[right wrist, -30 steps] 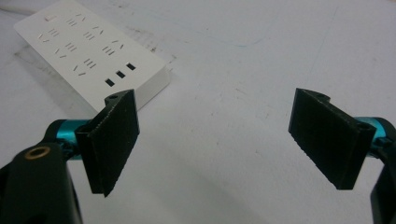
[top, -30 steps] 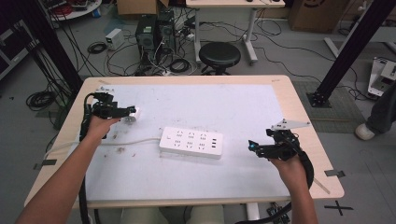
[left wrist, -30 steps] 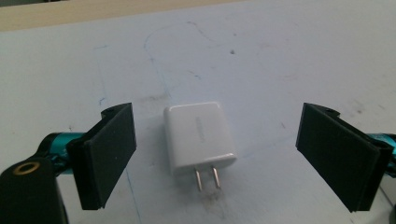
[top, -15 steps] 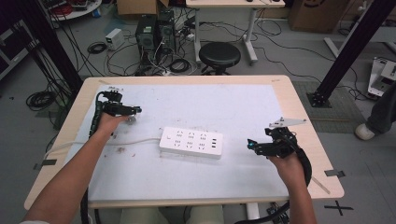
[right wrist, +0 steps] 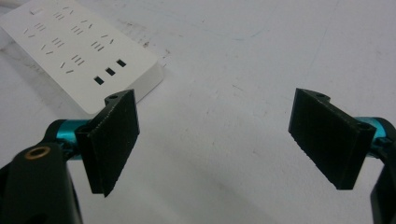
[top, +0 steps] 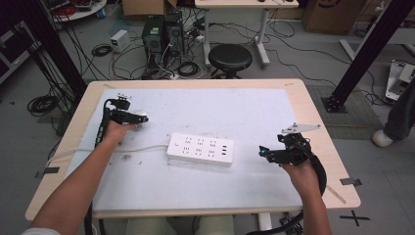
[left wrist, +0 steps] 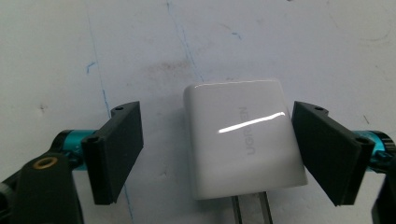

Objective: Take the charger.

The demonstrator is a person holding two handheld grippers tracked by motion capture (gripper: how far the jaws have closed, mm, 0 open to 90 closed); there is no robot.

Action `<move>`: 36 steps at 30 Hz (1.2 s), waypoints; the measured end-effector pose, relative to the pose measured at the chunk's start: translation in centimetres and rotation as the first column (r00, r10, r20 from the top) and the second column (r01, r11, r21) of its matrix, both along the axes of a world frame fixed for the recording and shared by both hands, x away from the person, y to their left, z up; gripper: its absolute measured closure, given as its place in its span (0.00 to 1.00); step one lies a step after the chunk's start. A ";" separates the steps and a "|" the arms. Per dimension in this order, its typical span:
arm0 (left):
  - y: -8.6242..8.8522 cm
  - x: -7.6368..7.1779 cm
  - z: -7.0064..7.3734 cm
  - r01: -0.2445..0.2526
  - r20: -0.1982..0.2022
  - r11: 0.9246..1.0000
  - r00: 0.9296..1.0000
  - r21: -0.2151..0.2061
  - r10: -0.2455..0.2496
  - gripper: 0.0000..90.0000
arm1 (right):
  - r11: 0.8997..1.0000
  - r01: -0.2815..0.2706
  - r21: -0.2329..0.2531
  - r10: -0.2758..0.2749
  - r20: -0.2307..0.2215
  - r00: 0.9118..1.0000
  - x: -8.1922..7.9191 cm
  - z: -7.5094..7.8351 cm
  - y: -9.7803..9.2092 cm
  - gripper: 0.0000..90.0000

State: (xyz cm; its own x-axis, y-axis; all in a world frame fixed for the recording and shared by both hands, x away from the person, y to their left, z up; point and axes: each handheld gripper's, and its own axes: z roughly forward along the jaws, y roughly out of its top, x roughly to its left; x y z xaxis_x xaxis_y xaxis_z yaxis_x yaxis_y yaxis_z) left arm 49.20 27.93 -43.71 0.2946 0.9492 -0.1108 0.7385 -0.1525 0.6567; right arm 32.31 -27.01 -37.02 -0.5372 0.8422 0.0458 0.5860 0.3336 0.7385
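A white plug-in charger (left wrist: 243,140) lies flat on the white table mat, its two metal prongs pointing back toward the camera. My left gripper (left wrist: 219,140) is open around it. The right pad is close beside the charger and the left pad stands well apart. From above, the left gripper (top: 139,117) and the charger (top: 143,118) are at the mat's far left. A white power strip (top: 200,149) lies mid-table with its cord running left. My right gripper (top: 262,152) hovers right of the strip, open with nothing between its fingers (right wrist: 116,140). The power strip's (right wrist: 79,51) end shows beyond them.
The white mat (top: 220,117) covers most of the wooden table (top: 313,112). The strip's cord (top: 142,148) runs off the left edge. Behind the table are a black stool (top: 230,58), computer cases and cables on the floor.
My left hand and gripper shifted slightly over the charger at the far left. The right gripper and the power strip have stayed put.
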 end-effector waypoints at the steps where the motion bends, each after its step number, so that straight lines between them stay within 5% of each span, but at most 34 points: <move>1: -0.1 0.0 -0.1 0.002 -0.004 1.000 1.000 0.005 -0.002 0.22 | 1.000 0.005 0.003 -0.005 -0.004 1.000 0.0 0.0 0.0 0.18; 6: -0.1 -0.1 0.1 0.023 -0.007 1.000 1.000 -0.011 -0.023 0.29 | 1.000 0.003 0.001 -0.003 -0.004 1.000 -0.1 0.0 -0.2 0.18; 10: -0.1 -0.3 0.2 0.039 -0.008 0.999 0.999 -0.021 -0.039 0.46 | 1.000 -0.002 0.000 0.002 -0.003 1.000 -0.1 0.0 -0.3 0.18; 19: 0.4 -0.6 0.9 0.007 0.004 0.997 1.000 -0.071 -0.007 0.47 | 1.000 0.006 0.006 -0.006 0.000 1.000 -0.4 0.1 -0.8 0.18; 25: 0.5 -1.7 2.6 0.048 0.062 0.995 0.997 -0.087 -0.042 0.47 | 1.000 0.010 0.010 -0.010 0.000 1.000 -0.7 0.0 -1.0 0.18; 36: 0.8 -6.6 5.4 0.153 0.218 0.982 0.968 -0.112 -0.126 0.47 | 1.000 -0.017 0.019 0.017 0.021 1.000 -1.9 0.2 -0.9 0.18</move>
State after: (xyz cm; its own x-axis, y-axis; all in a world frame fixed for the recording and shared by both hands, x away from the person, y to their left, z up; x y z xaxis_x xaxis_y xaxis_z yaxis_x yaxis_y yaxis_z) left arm 42.64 28.68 -38.30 0.4526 0.8791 -0.1496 0.5603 -0.1498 0.8146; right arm 30.45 -27.89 -36.80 -0.5523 0.8321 0.0510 0.5652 0.3288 0.7566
